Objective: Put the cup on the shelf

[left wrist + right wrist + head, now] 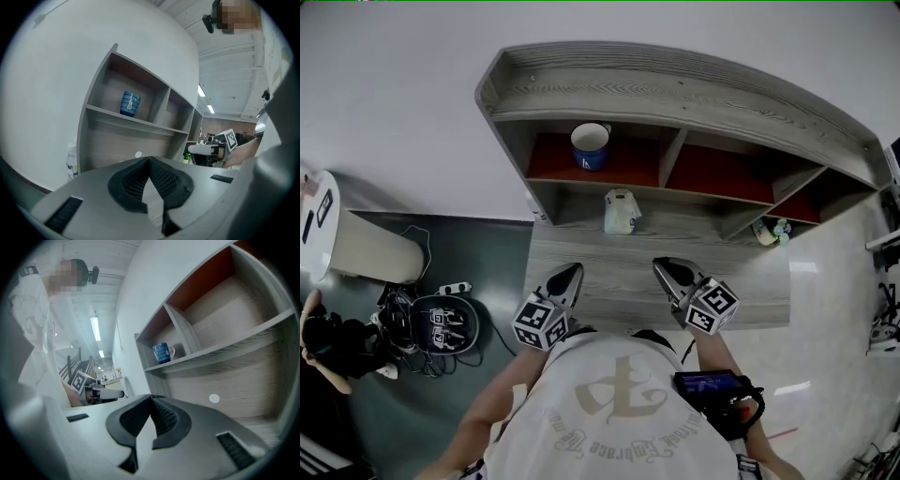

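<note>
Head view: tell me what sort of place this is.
Probably a lab or workshop room, not a home. A wooden shelf unit with a blue cup stands against a plain white wall, tangled cables lie on the floor, and strip lights line the ceiling.

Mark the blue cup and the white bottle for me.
blue cup (591, 152): head view, on its blue side wall just below the rim.
white bottle (620, 214): head view, on its body.
</note>
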Tool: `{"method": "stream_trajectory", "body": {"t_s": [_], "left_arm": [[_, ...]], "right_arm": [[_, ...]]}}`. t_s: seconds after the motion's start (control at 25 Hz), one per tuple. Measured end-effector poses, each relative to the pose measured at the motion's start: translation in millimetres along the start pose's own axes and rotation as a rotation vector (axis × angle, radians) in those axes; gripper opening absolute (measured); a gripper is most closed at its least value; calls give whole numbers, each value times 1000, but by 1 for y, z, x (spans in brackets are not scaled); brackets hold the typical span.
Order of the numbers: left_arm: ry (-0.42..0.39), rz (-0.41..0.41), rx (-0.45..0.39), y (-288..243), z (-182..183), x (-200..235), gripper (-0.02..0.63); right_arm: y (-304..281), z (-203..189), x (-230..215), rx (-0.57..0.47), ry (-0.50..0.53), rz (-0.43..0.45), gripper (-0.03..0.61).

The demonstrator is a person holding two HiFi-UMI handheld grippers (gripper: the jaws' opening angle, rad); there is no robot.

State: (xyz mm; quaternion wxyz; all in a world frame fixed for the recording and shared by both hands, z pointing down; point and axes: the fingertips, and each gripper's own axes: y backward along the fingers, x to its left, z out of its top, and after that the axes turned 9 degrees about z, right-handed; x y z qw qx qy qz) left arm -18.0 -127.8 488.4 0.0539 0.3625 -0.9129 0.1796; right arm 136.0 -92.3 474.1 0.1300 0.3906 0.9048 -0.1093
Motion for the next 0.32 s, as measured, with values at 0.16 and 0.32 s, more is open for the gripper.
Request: {"method": "stream_trajectory", "body": {"t_s": [0.16,0.32], "left_arm": [[4,10,0,-3,-1,-2,2],[6,14,1,-6,0,-4,2]], "right_arm": [[0,3,-2,1,8,12,2],[-1,5,-4,1,7,21,2]]}}
